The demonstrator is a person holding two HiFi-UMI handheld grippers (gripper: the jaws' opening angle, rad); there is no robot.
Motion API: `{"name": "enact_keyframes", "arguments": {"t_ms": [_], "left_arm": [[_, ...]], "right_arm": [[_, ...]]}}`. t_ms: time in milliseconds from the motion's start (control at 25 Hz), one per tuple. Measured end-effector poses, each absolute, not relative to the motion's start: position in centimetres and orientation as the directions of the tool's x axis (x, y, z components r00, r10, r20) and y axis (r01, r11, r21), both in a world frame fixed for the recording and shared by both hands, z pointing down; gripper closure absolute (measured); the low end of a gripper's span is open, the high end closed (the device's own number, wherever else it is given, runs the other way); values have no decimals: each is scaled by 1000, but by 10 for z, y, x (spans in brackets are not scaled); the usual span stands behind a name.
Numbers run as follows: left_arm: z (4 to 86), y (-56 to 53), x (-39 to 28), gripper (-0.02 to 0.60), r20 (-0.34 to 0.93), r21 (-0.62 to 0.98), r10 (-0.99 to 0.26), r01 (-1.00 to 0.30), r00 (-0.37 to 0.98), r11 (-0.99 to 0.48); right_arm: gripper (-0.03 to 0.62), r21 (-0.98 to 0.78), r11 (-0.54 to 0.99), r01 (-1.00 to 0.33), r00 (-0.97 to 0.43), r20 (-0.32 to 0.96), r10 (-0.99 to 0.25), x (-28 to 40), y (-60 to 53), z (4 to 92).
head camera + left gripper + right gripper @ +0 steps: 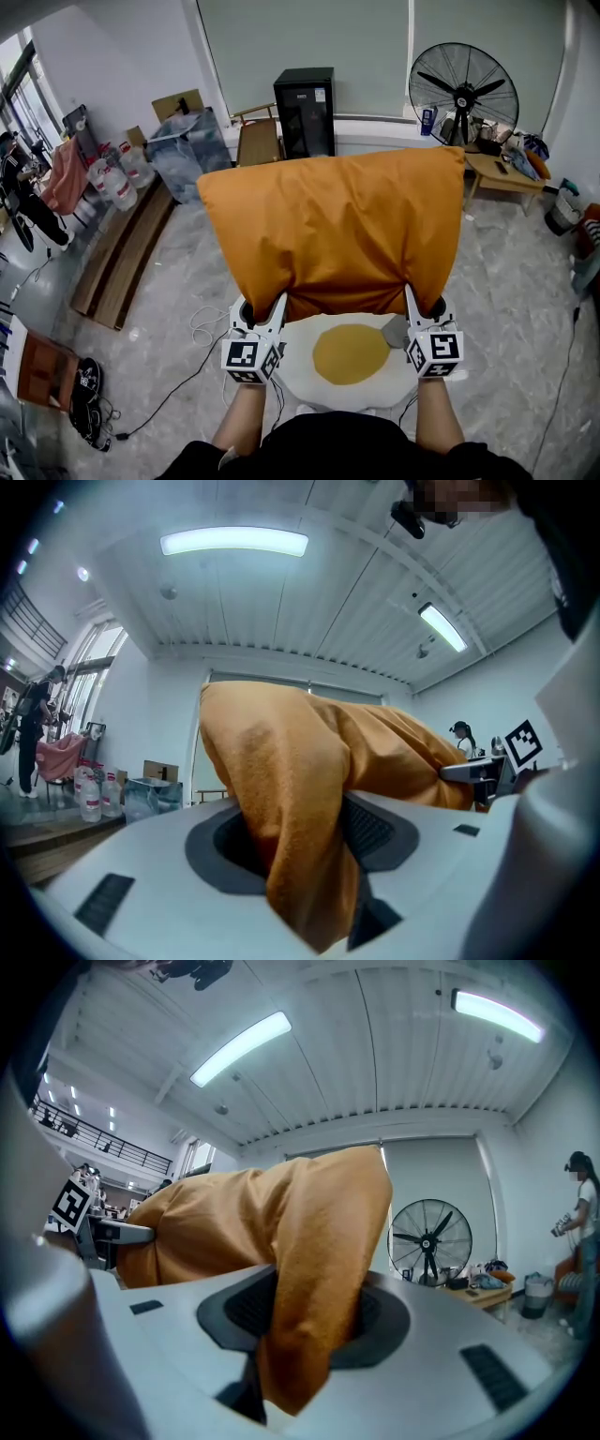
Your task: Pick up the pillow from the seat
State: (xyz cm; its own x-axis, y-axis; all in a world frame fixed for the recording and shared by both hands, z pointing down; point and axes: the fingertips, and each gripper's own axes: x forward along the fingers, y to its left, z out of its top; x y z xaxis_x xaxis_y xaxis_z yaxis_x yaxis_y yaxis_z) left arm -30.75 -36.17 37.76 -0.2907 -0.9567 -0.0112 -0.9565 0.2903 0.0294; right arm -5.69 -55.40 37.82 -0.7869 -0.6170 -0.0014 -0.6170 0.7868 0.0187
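Observation:
A big orange pillow [333, 230] hangs in the air in front of me, held by its two lower corners above the seat. My left gripper [265, 314] is shut on the lower left corner, and orange fabric [300, 846] fills the gap between its pads. At the lower right corner my right gripper [420, 307] is shut too, with the cloth [314, 1316] bunched between its jaws. Under the pillow sits the seat, a white cushion with a round yellow centre [349, 354], like a fried egg.
A black cabinet [305, 112] and a wooden chair [258, 141] stand behind the pillow. A large floor fan [463, 94] and a low table [502, 173] are at the back right. Wooden boards [122, 253] and water bottles [117, 178] lie left. Cables [202, 328] trail on the floor.

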Motion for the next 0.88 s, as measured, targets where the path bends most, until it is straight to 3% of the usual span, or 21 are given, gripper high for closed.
{"name": "enact_keyframes", "arguments": {"t_ms": [880], "left_arm": [[393, -365, -295, 334, 31, 38, -953, -952, -302, 303]], "right_arm": [[431, 12, 797, -604, -796, 46, -604, -47, -559, 398]]}}
